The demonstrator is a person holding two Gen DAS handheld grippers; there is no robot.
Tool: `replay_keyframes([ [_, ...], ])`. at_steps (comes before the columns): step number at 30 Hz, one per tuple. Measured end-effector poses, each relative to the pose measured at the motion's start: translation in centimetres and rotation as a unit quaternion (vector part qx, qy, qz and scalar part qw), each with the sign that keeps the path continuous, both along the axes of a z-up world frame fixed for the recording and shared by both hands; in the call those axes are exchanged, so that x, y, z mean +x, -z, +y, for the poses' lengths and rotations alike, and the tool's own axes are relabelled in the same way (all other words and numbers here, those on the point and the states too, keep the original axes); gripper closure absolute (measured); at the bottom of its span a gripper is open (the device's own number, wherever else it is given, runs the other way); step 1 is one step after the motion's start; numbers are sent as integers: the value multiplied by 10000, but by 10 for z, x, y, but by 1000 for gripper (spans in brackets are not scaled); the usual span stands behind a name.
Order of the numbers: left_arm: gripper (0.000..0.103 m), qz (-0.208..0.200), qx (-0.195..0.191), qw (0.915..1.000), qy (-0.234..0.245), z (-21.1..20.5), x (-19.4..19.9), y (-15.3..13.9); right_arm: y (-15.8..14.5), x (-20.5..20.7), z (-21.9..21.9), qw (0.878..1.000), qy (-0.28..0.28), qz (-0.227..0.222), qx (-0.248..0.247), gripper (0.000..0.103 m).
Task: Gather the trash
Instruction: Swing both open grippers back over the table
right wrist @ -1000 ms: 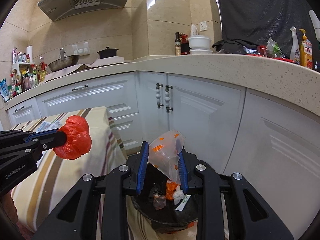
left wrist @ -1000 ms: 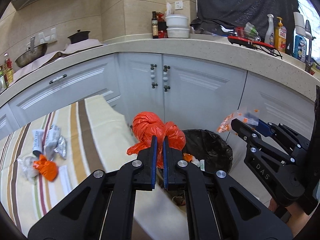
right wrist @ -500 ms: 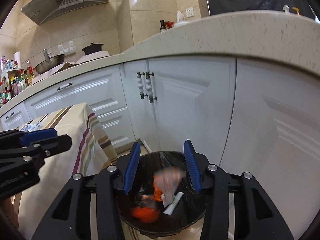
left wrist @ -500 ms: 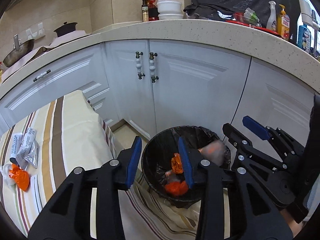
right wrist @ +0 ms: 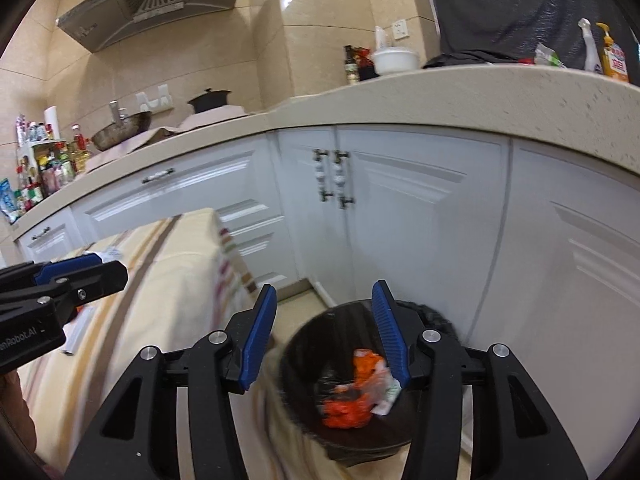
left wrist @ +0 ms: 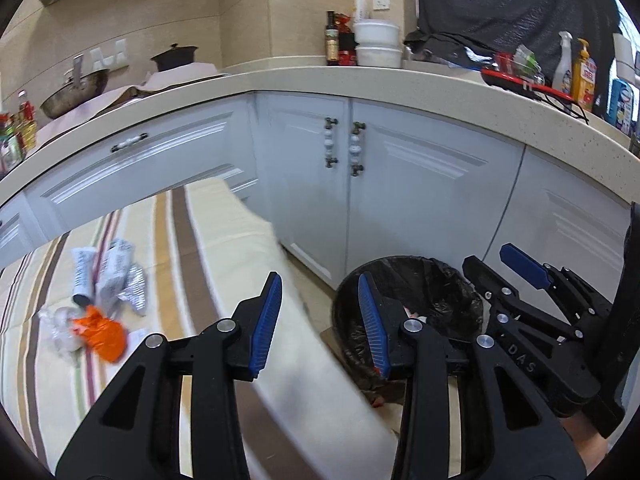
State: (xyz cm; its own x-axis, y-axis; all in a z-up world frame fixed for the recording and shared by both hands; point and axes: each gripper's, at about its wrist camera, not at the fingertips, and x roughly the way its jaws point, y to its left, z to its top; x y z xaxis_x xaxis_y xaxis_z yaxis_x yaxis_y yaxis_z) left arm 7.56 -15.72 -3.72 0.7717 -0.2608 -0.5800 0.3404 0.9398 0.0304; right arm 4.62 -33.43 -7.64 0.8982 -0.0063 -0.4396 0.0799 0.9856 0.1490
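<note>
A black-lined trash bin [left wrist: 420, 280] stands on the floor by the white cabinets; in the right wrist view the bin [right wrist: 304, 360] holds orange and clear plastic trash [right wrist: 356, 400]. My left gripper [left wrist: 320, 320] is open and empty, between the table edge and the bin. My right gripper [right wrist: 324, 336] is open and empty above the bin; it also shows in the left wrist view [left wrist: 504, 264]. On the striped tablecloth [left wrist: 208, 240] lie an orange wrapper [left wrist: 100, 332], crumpled clear plastic [left wrist: 56, 324] and silver-white packets [left wrist: 112, 276].
White cabinets [left wrist: 400, 184] with a curved stone counter [left wrist: 400, 80] run behind the bin. Bottles, bowls and a red rack stand on the counter. The table's corner [right wrist: 208, 220] is close to the bin's left side.
Both grippers opened and dropped their loads, the red bag and the clear orange-spotted bag, into the bin. The left gripper has since swung back left toward the table.
</note>
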Motion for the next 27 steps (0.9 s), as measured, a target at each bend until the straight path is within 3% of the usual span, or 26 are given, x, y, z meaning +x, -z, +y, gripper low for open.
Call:
replay_keyframes([
  [7, 63, -68, -47, 9978, -652, 77, -13, -9, -19, -4, 59, 9985, -542, -69, 13, 53],
  [15, 63, -20, -87, 9880, -1539, 170, -30, -6, -33, -4, 133, 9915, -1294, -104, -97, 53],
  [27, 63, 172, -219, 9703, -2402, 271, -49, 10, -19, 2, 216, 9791, -1980, 304, -344, 53],
])
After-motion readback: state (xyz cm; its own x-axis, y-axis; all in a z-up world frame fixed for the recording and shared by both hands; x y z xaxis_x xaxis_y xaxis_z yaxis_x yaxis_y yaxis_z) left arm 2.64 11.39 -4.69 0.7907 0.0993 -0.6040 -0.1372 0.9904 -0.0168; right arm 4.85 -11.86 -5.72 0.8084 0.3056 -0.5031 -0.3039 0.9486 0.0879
